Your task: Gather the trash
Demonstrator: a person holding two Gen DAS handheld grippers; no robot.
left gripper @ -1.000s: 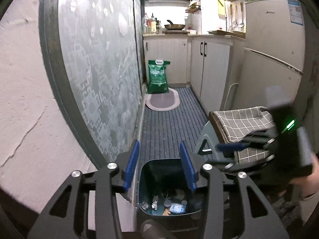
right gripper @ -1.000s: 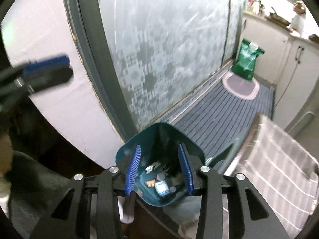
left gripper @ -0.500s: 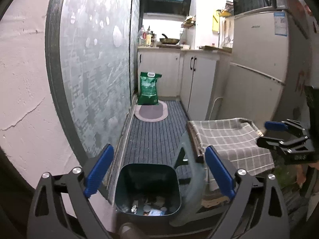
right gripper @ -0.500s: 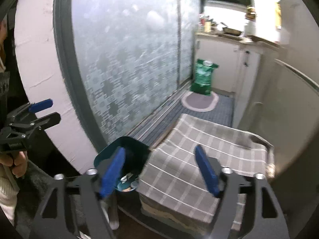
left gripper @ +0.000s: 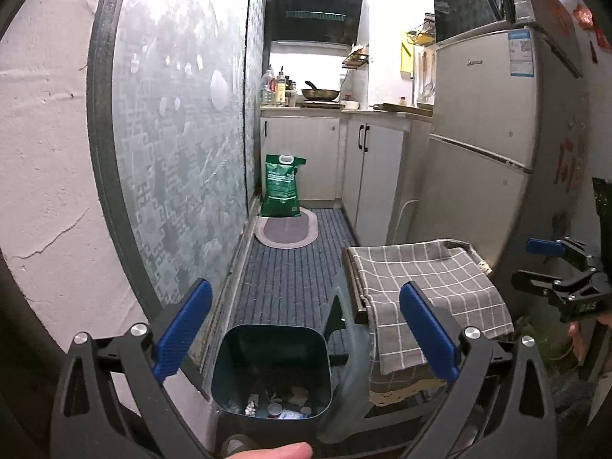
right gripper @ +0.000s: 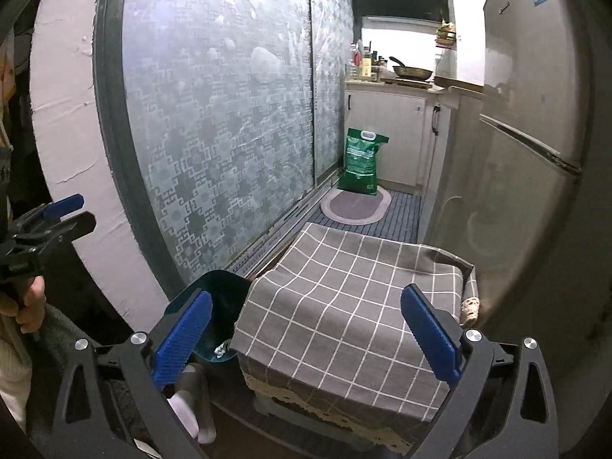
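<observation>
A dark teal trash bin (left gripper: 271, 371) stands on the floor between the wall and a low table. Several scraps of trash (left gripper: 279, 407) lie in its bottom. My left gripper (left gripper: 306, 329) is open and empty above the bin. My right gripper (right gripper: 306, 334) is open and empty above the table's checked cloth (right gripper: 344, 306); the bin (right gripper: 218, 306) shows partly at its left. The right gripper also shows in the left wrist view (left gripper: 554, 271), and the left gripper in the right wrist view (right gripper: 57, 214).
A frosted sliding door (left gripper: 183, 160) runs along the left. A fridge (left gripper: 485, 153) stands on the right. A green bag (left gripper: 282, 185) and an oval mat (left gripper: 287, 231) lie at the far end by white cabinets (left gripper: 375, 168). A clear plastic piece (left gripper: 354, 348) leans by the bin.
Both grippers have opened wide and risen away from the bin. The right gripper has swung right, from over the bin to over the cloth-covered table.
</observation>
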